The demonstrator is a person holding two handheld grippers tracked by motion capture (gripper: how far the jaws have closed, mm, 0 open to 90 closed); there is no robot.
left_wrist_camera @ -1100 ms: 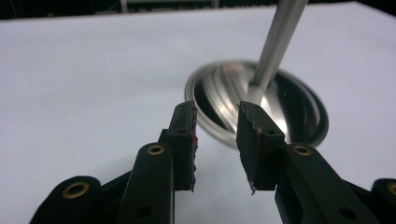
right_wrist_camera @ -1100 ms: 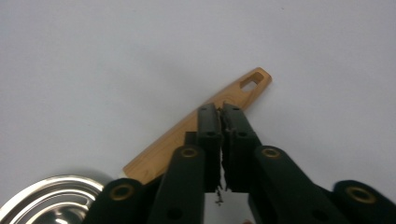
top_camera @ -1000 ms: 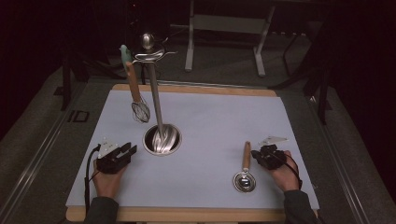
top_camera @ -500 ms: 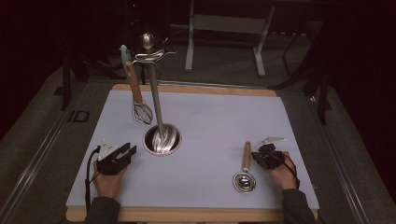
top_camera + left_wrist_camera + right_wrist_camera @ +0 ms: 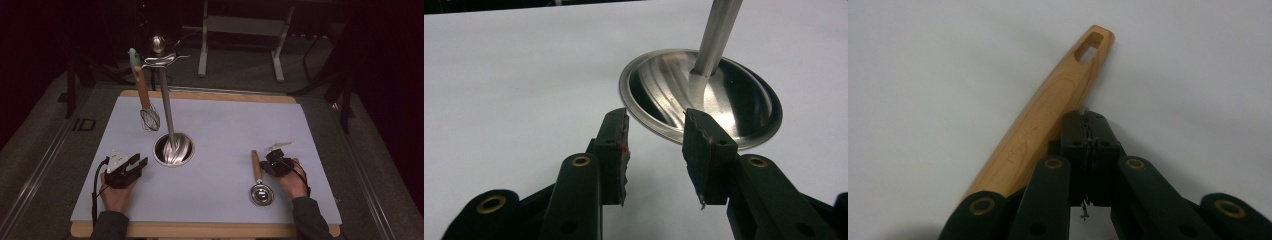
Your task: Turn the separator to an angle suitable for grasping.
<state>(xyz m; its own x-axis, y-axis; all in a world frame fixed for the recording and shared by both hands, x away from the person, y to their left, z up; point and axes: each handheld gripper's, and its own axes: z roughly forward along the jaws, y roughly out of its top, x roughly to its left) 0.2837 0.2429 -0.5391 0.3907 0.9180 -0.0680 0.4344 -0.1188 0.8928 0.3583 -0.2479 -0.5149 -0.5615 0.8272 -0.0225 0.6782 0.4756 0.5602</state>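
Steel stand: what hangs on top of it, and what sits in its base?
A wood-handled whisk hangs from the hooks atop the stand. In the dished base the pole alone is visible, though part of the dish lies behind the left gripper.

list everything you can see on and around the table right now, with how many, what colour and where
utensil stand: 1, polished steel, round base left of the mat's centre, pole rising to a hook ring at the top
whisk: 1, wooden handle with mint-green tip, wire head, hanging from the stand's ring on its left side
wooden-handled utensil: 1, light wood handle with a round steel head, lying flat on the mat at front right
mat: 1, pale blue-white, covering the tabletop
table: 1, light wood edge showing around the mat
left gripper: 1, black, front left, jaws open and empty, pointing at the stand's base
right gripper: 1, black, jaws shut, beside the wooden handle
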